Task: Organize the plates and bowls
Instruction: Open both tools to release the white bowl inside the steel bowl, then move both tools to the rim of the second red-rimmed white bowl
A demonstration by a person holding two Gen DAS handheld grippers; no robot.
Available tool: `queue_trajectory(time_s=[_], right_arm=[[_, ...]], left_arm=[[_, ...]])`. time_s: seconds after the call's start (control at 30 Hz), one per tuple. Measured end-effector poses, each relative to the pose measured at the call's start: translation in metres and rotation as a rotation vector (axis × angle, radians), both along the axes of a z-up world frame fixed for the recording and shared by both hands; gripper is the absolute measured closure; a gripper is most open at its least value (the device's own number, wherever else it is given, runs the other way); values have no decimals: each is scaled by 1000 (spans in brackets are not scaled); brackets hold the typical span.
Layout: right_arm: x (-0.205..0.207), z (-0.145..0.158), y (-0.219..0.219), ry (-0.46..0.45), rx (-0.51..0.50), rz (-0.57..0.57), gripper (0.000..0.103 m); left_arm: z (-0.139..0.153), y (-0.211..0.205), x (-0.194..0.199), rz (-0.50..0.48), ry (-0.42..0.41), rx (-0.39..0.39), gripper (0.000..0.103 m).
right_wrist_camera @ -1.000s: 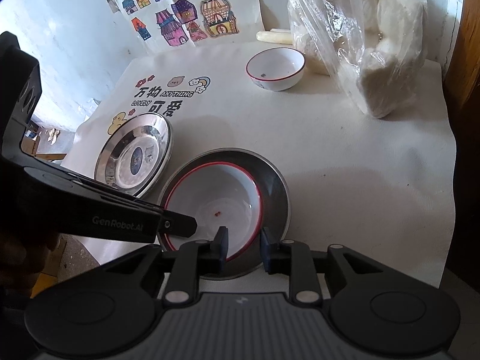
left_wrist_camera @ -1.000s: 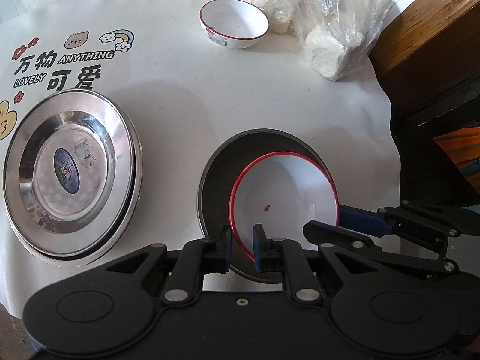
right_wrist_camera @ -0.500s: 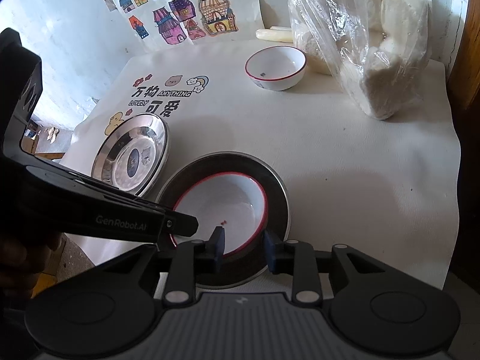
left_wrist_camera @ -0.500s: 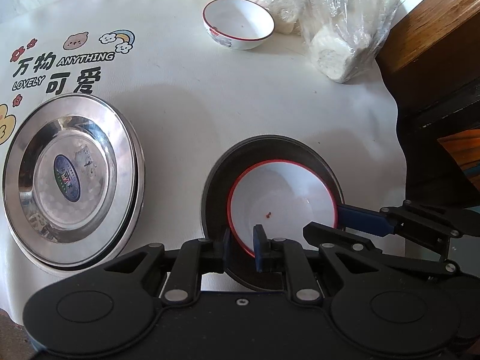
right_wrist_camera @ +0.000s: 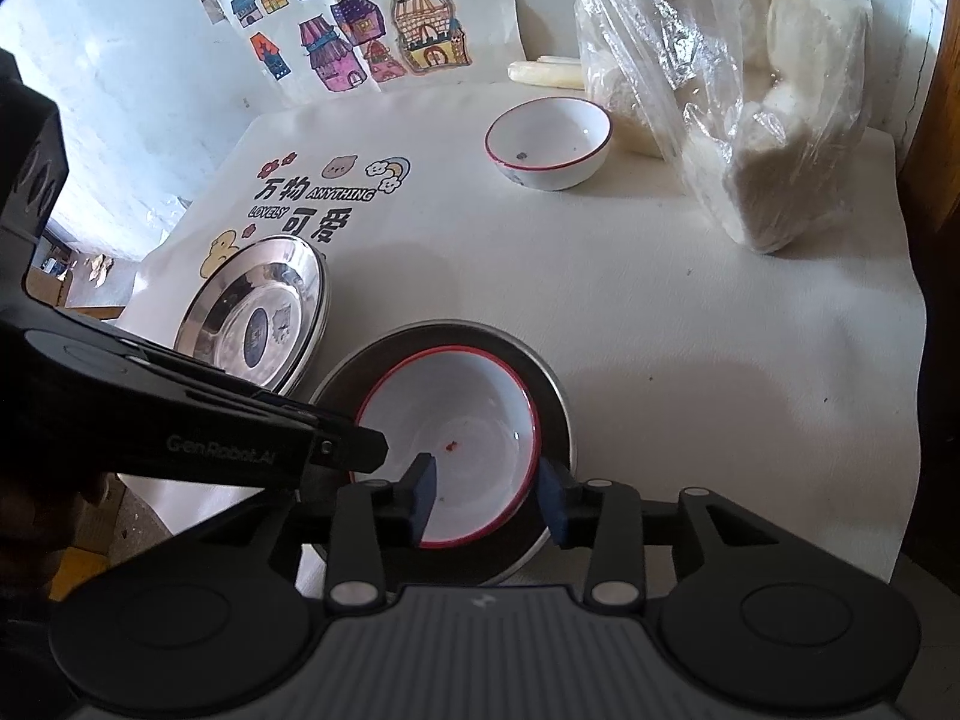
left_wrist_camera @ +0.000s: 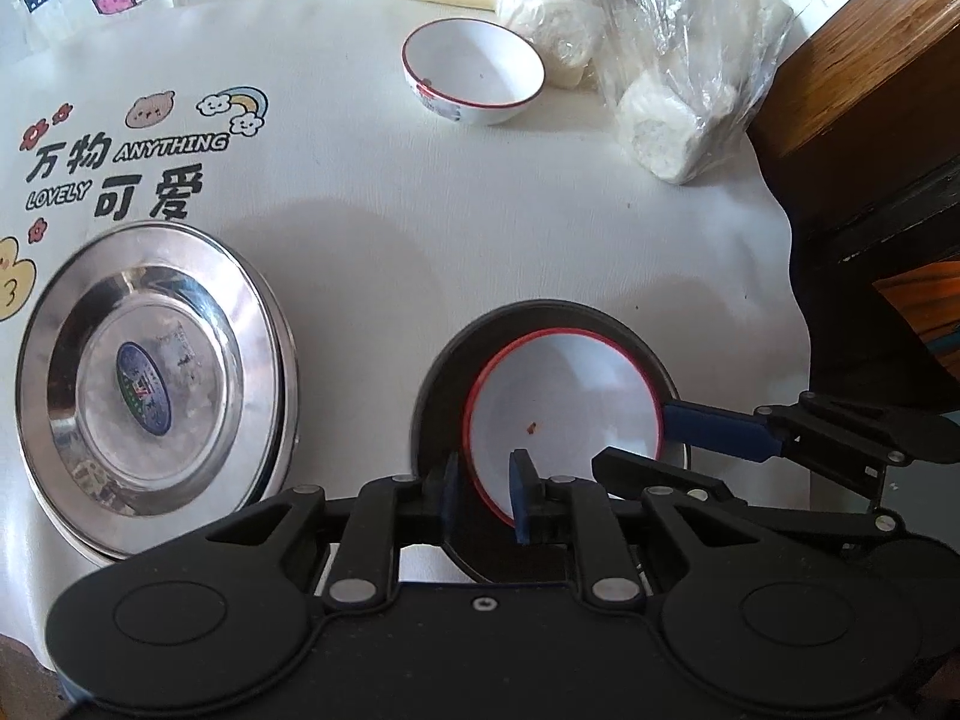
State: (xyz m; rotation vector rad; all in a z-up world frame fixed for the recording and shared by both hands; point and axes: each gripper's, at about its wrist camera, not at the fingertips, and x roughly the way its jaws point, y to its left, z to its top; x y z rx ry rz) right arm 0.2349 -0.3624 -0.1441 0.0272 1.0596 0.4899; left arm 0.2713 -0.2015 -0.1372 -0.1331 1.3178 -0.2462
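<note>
on a white printed tablecloth [left_wrist_camera: 480, 252], your two grippers hang over a red-rimmed white bowl [left_wrist_camera: 564, 402] that sits inside a dark metal plate [left_wrist_camera: 444, 396] near the cloth's front edge. your left gripper [left_wrist_camera: 483, 495] straddles the bowl's near rim, one blue pad outside, one inside; its jaws have just been opening a little, a narrow gap shows on either side of the rim, and the pads no longer press on it. your right gripper [right_wrist_camera: 489, 501] straddles the rim on the bowl's other side; its jaws have just been opening wider, the rim runs between them, and both pads stand clear of it. a small red speck lies in the bowl's bottom. to the left of the dark plate, just beside it, rests a stack of shiny steel plates [left_wrist_camera: 150, 384] with a blue sticker in the middle. a second red-rimmed bowl [left_wrist_camera: 474, 78] stands well apart at the far side of the cloth, beside a clear plastic bag of white lumps [left_wrist_camera: 660, 60]. coloured house drawings [right_wrist_camera: 360, 18] hang on the wall behind.
</note>
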Motion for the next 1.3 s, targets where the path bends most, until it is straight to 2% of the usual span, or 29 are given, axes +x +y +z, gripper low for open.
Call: queue_trajectory(time_s=[0.17, 0.27, 0.33, 0.47, 0.63, 0.73, 0.77, 0.83, 0.9, 1.07, 1.3], right_arm=[[-1, 5, -1, -15, 17, -2, 44], [-1, 9, 0, -30, 9, -9, 40], [0, 10, -1, -35, 9, -19, 37], [1, 13, -1, -37, 11, -44, 23], [4, 16, -1, -42, 23, -74, 11], [7, 17, 2, -45, 22, -96, 2], [8, 17, 3, -48, 21, -106, 0], [11, 17, 5, -47, 15, -124, 0], [15, 15, 7, -39, 1, -144, 0], [26, 12, 12, -34, -10, -214, 0], [50, 3, 9, -18, 28, -404, 0]], left_arm=[[11, 3, 1, -1, -20, -2, 75], [17, 6, 1, 2, -39, -3, 72], [20, 9, 2, 5, -51, 9, 66], [22, 18, 4, 19, -60, 19, 62], [23, 31, 9, 47, -71, 17, 32], [26, 42, 14, 75, -83, -9, 22], [26, 47, 17, 90, -87, -24, 21], [27, 55, 22, 118, -91, -49, 9], [26, 64, 27, 138, -94, -76, 2], [31, 80, 42, 142, -137, -86, 1], [26, 94, 85, 108, -174, -58, 1]])
